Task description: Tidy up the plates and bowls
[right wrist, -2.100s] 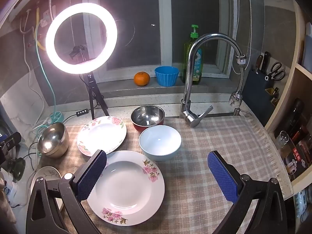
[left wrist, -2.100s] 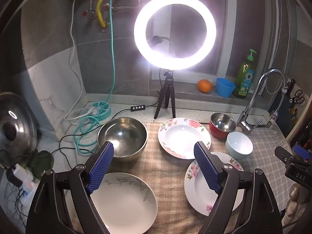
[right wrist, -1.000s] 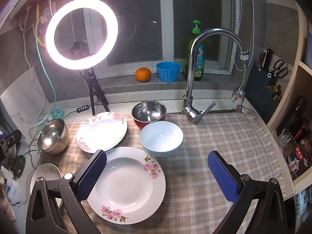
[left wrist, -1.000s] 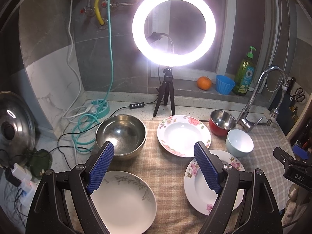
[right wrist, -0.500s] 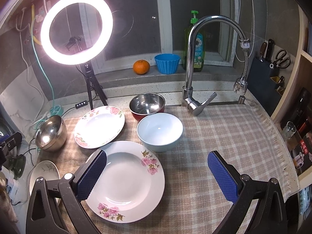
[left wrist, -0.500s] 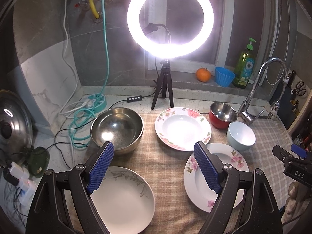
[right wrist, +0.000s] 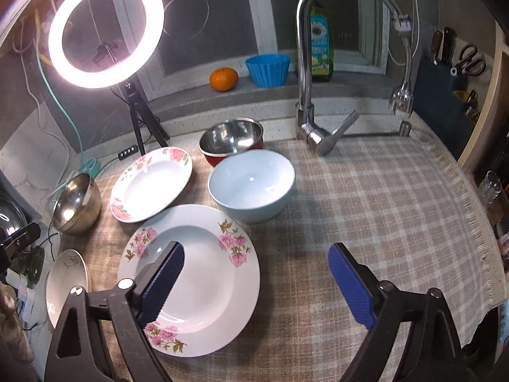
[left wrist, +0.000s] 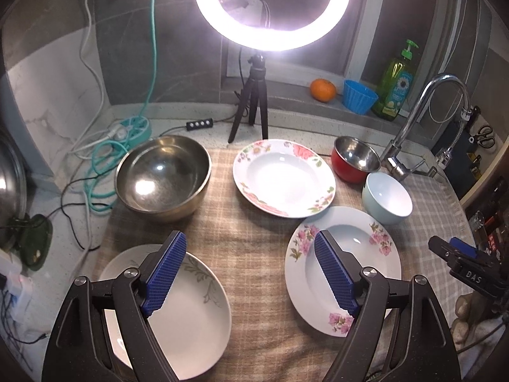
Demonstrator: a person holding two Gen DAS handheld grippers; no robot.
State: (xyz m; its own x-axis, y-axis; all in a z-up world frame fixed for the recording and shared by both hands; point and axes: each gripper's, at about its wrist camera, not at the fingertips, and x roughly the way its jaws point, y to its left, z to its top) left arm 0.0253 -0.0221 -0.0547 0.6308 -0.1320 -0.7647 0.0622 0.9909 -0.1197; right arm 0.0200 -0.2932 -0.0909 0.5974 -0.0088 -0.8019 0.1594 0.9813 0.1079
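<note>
On the checked cloth lie a pink-flowered plate (left wrist: 372,261) (right wrist: 203,273), a second flowered plate (left wrist: 283,178) (right wrist: 152,181) behind it, and a white leaf-pattern plate (left wrist: 187,315) (right wrist: 65,283) at the front left. A large steel bowl (left wrist: 162,175) (right wrist: 76,203), a red bowl with steel lining (left wrist: 354,157) (right wrist: 232,140) and a light blue bowl (left wrist: 386,197) (right wrist: 251,184) stand nearby. My left gripper (left wrist: 251,273) is open and empty above the cloth between the two near plates. My right gripper (right wrist: 254,283) is open and empty over the pink-flowered plate's right edge.
A ring light on a tripod (left wrist: 251,108) (right wrist: 140,117) stands at the back. The tap (left wrist: 410,146) (right wrist: 305,95) rises at the right. An orange (right wrist: 223,79), a blue cup (right wrist: 268,69) and a soap bottle (left wrist: 394,89) sit on the sill. Cables (left wrist: 101,159) lie at the left.
Both grippers have moved forward and lower towards the dishes, which now look larger. Both stay open. No dish has moved.
</note>
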